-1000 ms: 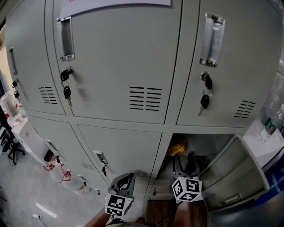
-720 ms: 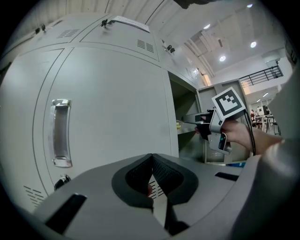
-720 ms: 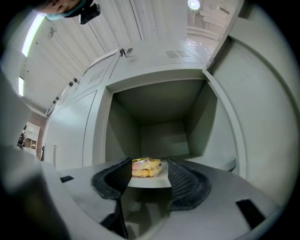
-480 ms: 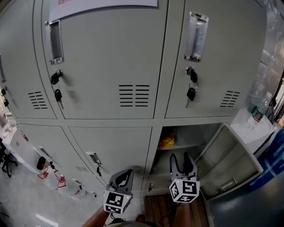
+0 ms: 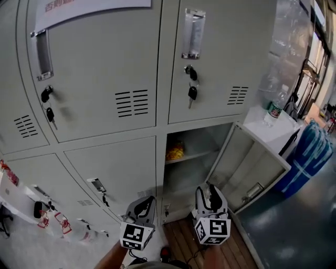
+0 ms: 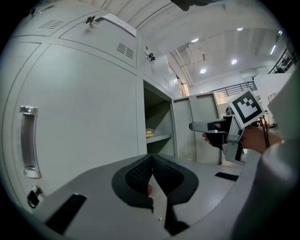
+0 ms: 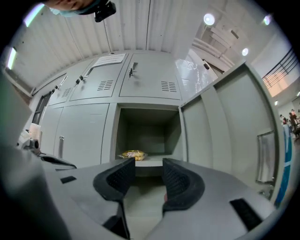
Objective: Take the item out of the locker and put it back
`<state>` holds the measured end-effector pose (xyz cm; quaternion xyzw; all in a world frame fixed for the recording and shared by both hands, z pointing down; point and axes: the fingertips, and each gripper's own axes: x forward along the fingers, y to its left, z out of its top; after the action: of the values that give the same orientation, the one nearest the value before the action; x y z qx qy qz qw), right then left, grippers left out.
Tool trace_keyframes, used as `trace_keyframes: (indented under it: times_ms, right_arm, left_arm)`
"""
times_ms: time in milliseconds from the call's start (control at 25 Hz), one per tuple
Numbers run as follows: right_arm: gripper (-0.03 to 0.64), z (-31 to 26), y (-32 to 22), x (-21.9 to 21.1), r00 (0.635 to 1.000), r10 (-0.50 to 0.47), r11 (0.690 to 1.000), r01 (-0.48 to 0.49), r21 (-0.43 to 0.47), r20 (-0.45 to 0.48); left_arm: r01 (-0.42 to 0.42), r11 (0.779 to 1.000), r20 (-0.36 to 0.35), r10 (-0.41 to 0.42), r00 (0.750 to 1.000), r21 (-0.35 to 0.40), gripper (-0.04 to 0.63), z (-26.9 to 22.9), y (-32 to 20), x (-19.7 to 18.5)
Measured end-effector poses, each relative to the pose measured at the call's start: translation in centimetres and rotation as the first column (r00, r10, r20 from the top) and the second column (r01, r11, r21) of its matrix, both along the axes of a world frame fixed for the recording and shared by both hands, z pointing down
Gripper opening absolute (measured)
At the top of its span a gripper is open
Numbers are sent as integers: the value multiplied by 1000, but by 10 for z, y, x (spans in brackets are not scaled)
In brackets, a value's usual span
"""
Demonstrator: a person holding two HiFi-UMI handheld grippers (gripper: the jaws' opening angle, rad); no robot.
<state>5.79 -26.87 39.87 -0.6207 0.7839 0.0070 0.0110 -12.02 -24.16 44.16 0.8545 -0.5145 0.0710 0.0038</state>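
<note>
Right gripper view: right gripper (image 7: 149, 171) is part-closing, still open and empty, facing snack (image 7: 131, 154) in far locker (image 7: 150, 126); left gripper (image 6: 152, 161) closed; take-out pending.

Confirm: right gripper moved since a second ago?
Yes: right gripper drew down-right, away from the packet on the shelf; jaws have been closing, empty.

Red print on white sign (image 5: 94, 9) atop locker door (image 5: 89, 79): cropped, unreadable.

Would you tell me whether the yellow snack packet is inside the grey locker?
Inside: the yellow snack packet lies on the shelf of the open grey metal locker.
</note>
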Motion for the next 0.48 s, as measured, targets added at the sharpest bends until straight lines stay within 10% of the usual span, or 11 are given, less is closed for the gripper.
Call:
trace_keyframes:
  times_ms: [480]
  right_arm:
    - [102,42,107,7,992,127,989,-127,-79,-11]
  left_arm:
    - [-163,987,-3,163,987,-11,22,9,60,30]
